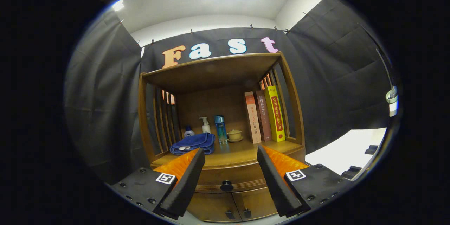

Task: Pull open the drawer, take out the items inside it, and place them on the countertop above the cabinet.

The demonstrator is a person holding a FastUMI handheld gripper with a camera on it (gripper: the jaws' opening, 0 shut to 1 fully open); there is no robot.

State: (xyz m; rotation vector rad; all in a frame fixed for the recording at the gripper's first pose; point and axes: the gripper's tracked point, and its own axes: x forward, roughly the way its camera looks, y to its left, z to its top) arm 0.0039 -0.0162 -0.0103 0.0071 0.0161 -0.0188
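We see the gripper [230, 161] with its two fingers spread wide apart, holding nothing. Just ahead of them, in the gap, is the drawer [228, 177] of the wooden cabinet [291, 112]. The drawer is shut, and its dark knob [226, 185] sits between the fingers. Above it on the countertop [242, 153] lie a folded blue towel [193, 143], a pump bottle [205, 125], a blue bottle [220, 129], a small bowl [234, 135] and three books [264, 116] standing up.

A folded blue cloth [193, 143] lies left of a tall blue bottle [220, 129]; right of the bottle, a small tan lidded bowl [234, 135] and 3 upright books [264, 116].
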